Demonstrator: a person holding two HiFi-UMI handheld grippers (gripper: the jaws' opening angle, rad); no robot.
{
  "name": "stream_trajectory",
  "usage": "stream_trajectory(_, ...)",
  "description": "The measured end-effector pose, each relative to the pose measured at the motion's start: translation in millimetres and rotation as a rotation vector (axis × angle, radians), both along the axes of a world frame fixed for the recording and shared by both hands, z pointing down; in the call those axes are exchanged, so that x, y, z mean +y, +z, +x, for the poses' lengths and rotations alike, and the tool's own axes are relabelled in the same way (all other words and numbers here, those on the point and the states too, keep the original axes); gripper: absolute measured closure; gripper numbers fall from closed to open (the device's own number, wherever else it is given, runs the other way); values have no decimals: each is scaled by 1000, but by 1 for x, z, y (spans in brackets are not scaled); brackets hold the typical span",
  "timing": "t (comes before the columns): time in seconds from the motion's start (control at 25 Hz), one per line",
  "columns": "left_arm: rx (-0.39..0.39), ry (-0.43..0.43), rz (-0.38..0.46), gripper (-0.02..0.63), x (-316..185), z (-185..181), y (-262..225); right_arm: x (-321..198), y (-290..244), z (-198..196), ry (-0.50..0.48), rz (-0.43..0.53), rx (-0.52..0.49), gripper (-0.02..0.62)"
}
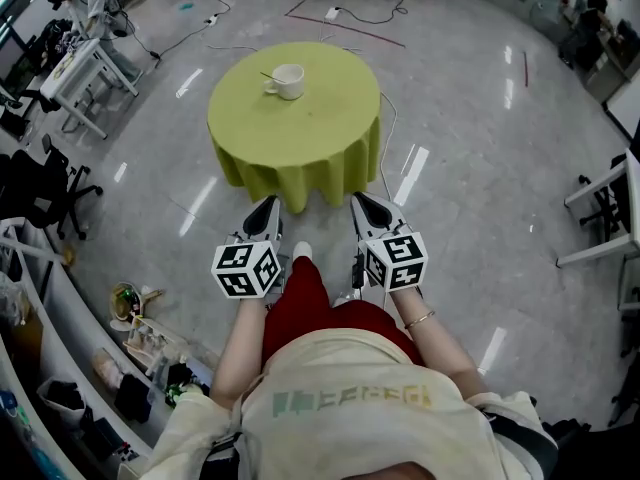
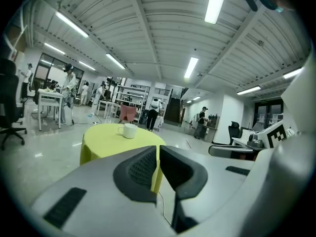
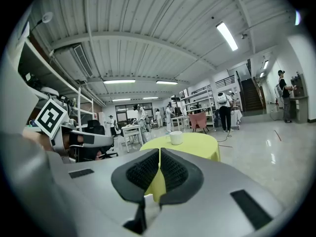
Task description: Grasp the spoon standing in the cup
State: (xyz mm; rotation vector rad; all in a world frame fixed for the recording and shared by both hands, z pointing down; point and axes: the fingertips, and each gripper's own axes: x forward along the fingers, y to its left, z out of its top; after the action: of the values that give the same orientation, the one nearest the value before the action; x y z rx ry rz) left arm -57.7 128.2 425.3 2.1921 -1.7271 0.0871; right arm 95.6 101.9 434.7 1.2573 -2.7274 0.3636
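A white cup (image 1: 287, 81) stands on a round table with a yellow-green cloth (image 1: 300, 138), toward its far left side. A thin spoon (image 1: 268, 74) leans out of the cup to the left. Both grippers are held low in front of the person, well short of the table. The left gripper (image 1: 268, 204) and the right gripper (image 1: 360, 202) each have their jaws pressed together with nothing between them. The left gripper view shows the cup (image 2: 129, 130) far beyond the left gripper (image 2: 158, 151). The right gripper view shows the cup (image 3: 176, 138) beyond the right gripper (image 3: 159, 154). The spoon is too small to make out in either.
Glossy floor lies all round the table. White desks (image 1: 85, 73) and a black office chair (image 1: 45, 193) stand at the left, a cluttered shelf (image 1: 130, 353) at the lower left, another desk (image 1: 605, 218) at the right. Cables (image 1: 355, 16) cross the floor beyond the table. People stand far off.
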Motion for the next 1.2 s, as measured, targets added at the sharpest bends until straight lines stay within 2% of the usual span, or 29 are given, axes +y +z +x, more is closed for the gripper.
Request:
stream_trajectory(0.56,20,-17,-50,568,-61,-18,19,-62,10,-14,5,-36,15,557)
stream_trajectory(1.2,63,-52,-106,568,-149,-59,43,-146,29,-51,-13,-87,61,557)
